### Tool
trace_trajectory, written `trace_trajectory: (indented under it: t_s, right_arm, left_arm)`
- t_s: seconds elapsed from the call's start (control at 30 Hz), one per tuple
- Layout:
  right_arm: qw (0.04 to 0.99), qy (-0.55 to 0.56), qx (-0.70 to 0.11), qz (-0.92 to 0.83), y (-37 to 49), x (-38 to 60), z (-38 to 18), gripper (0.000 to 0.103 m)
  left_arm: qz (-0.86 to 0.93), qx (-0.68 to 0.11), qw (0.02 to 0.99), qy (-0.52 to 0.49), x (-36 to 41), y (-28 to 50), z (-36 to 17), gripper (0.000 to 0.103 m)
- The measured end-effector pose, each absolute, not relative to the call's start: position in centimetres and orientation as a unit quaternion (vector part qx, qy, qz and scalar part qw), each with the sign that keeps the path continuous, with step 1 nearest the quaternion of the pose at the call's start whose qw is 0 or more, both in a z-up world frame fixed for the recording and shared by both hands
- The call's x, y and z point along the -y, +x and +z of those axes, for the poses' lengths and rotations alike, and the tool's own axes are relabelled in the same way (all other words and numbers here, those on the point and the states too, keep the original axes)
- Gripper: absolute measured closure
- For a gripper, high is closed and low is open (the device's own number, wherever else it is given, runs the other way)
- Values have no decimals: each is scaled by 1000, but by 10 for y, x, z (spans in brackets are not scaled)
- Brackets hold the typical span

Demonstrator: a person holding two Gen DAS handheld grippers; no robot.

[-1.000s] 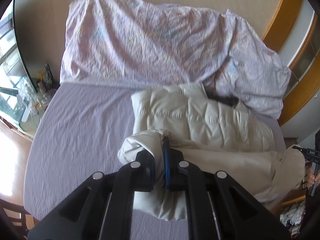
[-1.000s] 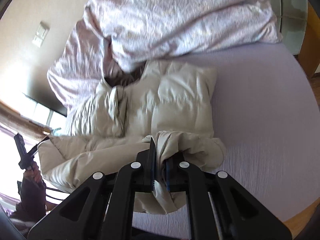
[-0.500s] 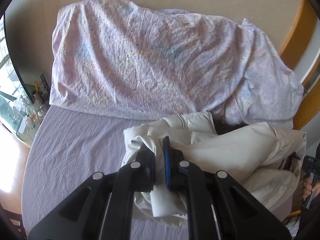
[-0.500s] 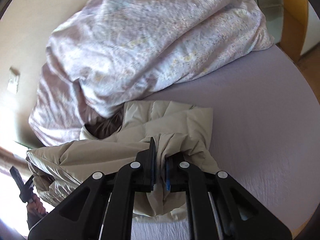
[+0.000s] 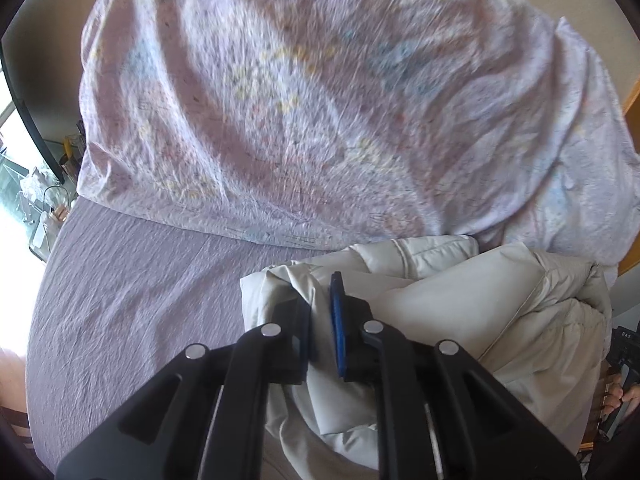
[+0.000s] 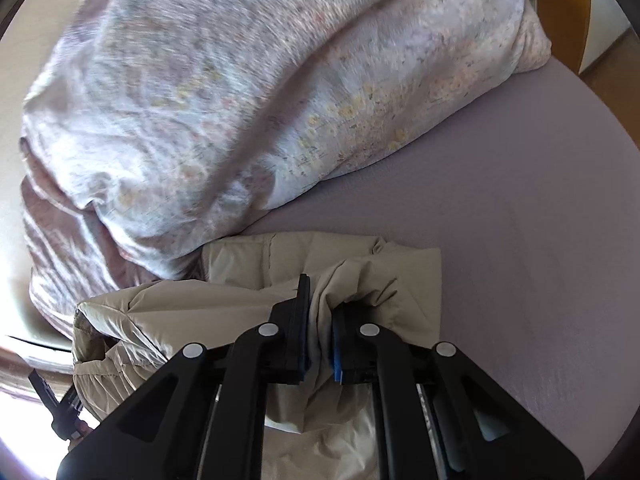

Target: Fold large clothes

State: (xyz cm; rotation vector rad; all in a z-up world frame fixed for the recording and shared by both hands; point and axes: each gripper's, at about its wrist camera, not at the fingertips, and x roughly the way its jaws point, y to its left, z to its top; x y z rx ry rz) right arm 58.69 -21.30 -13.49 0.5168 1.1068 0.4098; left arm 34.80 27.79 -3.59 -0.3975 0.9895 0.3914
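Observation:
A cream quilted puffer jacket lies on the lilac bed sheet, doubled over on itself. My left gripper is shut on a fold of the jacket's lower edge, held over the jacket's upper part. My right gripper is shut on another fold of the same jacket, near the floral duvet. The jacket's collar end is mostly hidden under the folded layer.
A crumpled floral duvet fills the head of the bed, right behind the jacket; it also shows in the right wrist view. A cluttered side table stands left of the bed. A wooden frame stands at the right.
Both grippers have carried the jacket's lower edge forward toward the duvet, folding the jacket over itself. The duvet now looms much closer in both views.

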Motion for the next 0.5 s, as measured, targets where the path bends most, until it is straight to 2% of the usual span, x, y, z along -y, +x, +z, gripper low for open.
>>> trace_trajectory:
  t_s: [0.27, 0.5]
  right_arm:
    - [762, 297, -541, 197, 617, 208, -145, 86]
    - [753, 347, -518, 211, 623, 227, -123, 75]
  left_arm:
    - [188, -499, 822, -198, -288, 372, -56, 86]
    - [178, -501, 821, -209, -293, 379, -44, 73]
